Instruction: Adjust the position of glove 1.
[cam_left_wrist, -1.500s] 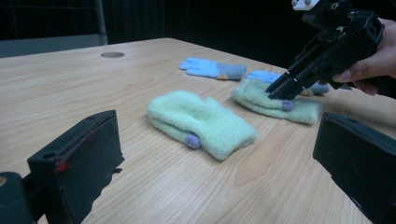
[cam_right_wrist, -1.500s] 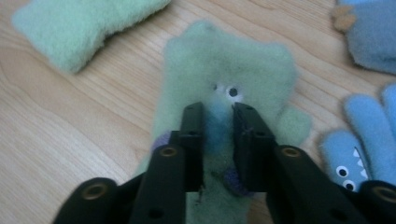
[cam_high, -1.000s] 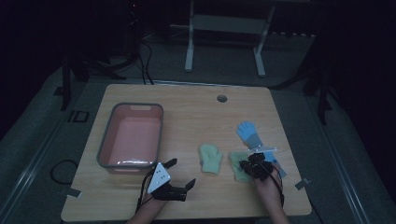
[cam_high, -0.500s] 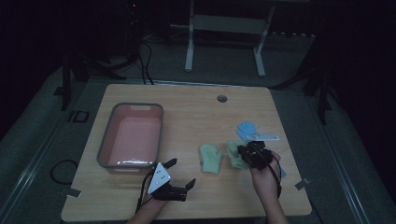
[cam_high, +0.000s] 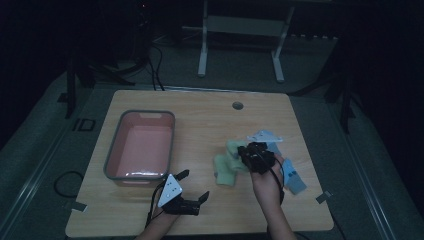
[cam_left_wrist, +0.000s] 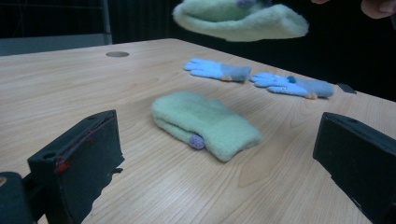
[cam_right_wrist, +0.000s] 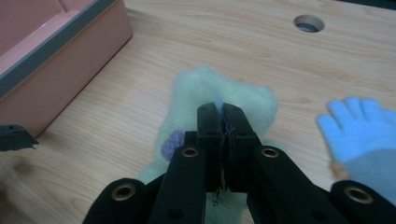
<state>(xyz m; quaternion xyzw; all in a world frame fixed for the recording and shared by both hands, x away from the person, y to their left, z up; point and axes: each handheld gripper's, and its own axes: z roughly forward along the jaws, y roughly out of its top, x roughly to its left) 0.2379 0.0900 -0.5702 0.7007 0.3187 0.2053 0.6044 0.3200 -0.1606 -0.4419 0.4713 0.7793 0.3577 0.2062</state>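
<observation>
Found one pale-green mitten (cam_high: 232, 149) pinched between the jaws of the right gripper (cam_high: 255, 155), which are shut tight on a fold of the fleece. Seen hanging clear of the table (cam_high: 200, 115), over the middle of its right half. Compared with a second ago: then lay flat on the wood, with the right gripper lower and nearer the right edge; now raised off the surface and carried a little toward the left. Judged from this that the pick-up has succeeded and the carrying stage has begun, most likely toward the pink bin (cam_high: 112, 155), which holds nothing. Recorded the second mitten (cam_high: 224, 175) of the same green lying flat just below and left of the held one, apart from it and untouched. Recorded two blue gloves (cam_left_wrist: 217, 70) (cam_left_wrist: 292, 86) side by side farther right, also untouched and well apart from the bin. Found the left gripper (cam_high: 194, 184) resting low at the near edge, just beside the bin's near corner, jaws wide apart with nothing between them, pointed at the lying mitten. Count: two green mittens, one aloft and one down; two blue gloves; one bin; two grippers; one round cable hole (cam_high: 237, 105) at the far side of the table. Expect three pieces left to handle, should all be bound for the bin.
</observation>
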